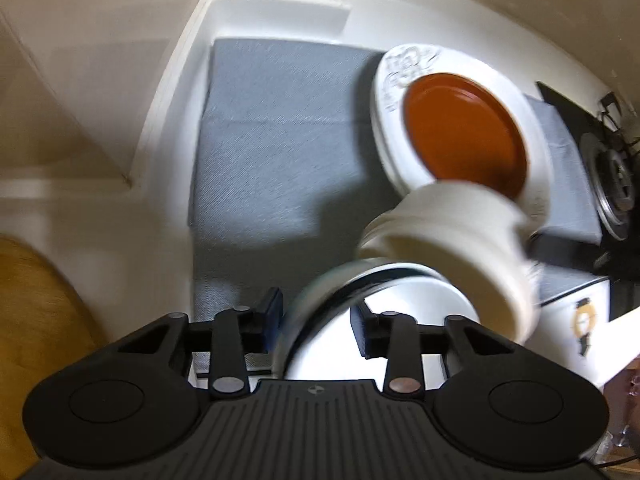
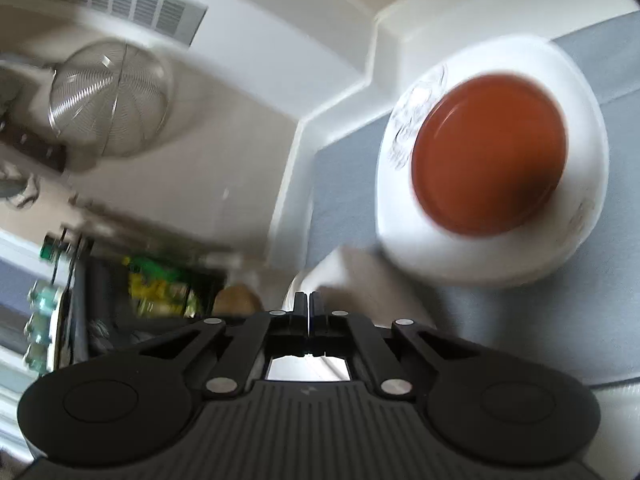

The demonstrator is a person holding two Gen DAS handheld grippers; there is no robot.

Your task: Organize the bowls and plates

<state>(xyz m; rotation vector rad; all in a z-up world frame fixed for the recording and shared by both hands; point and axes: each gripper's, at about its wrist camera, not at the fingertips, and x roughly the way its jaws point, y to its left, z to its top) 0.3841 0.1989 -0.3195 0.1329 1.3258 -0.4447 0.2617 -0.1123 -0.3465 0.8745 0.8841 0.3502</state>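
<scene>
Nearest the left wrist camera, the left gripper has its jaws spread wide around the rim of a white bowl, one blue pad outside the wall and one inside, not visibly pressing; the bowl sits at the near edge of the grey mat. Just beyond it, a cream ribbed bowl hangs tilted and blurred in the air; I cannot tell what carries it. The right gripper has its jaws together, seemingly pinched on the edge of a pale, blurred piece, though what that is cannot be made out. Further back on the mat, toward the counter's rear wall, a large white patterned plate holds a smaller brown plate. The risk, as I judge it, is the tilted bowl slipping or striking the stacked plates, since its rim is near theirs and a thin edge grip gives little hold.
</scene>
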